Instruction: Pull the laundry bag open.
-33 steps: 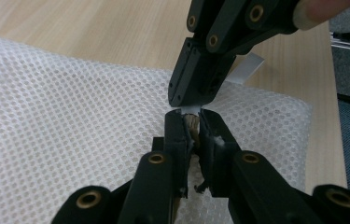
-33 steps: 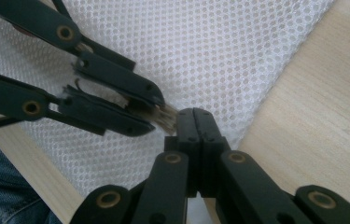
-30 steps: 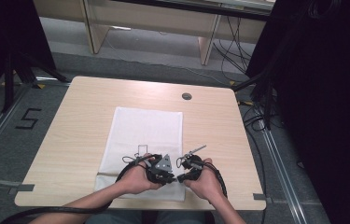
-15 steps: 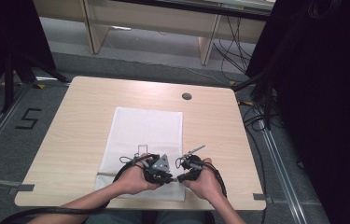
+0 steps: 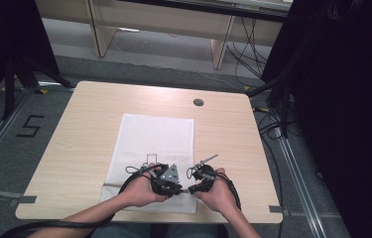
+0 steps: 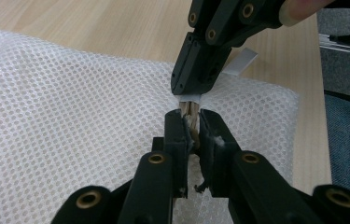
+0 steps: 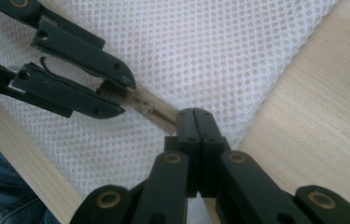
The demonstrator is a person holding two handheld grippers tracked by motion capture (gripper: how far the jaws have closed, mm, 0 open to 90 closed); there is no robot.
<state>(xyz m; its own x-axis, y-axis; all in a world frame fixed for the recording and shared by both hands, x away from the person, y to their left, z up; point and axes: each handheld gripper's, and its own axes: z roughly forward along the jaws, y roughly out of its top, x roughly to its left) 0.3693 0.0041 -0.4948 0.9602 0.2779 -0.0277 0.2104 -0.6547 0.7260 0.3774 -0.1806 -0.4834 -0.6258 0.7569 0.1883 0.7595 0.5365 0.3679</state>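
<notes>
A white mesh bag (image 5: pixel 156 141) lies flat on the wooden table (image 5: pixel 84 124), with a tan zipper (image 7: pixel 156 111) along its near edge. My left gripper (image 6: pixel 191 125) is shut on the zipper's pull (image 7: pixel 115 94), a small tan piece between its jaws. My right gripper (image 7: pixel 202 125) is shut on the bag's corner tab (image 6: pixel 190 98) at the zipper's end. The two grippers' tips almost touch in the high view, left gripper (image 5: pixel 181 189) and right gripper (image 5: pixel 193 187), at the bag's near right corner. A white label strip (image 6: pixel 240 60) sticks out behind the right gripper.
The bag covers the table's middle, and bare wood lies to its left and right. A round cable hole (image 5: pixel 198 102) sits at the far right. The near table edge (image 5: pixel 149 217) is just under the person's hands. Cables trail off the table's right side.
</notes>
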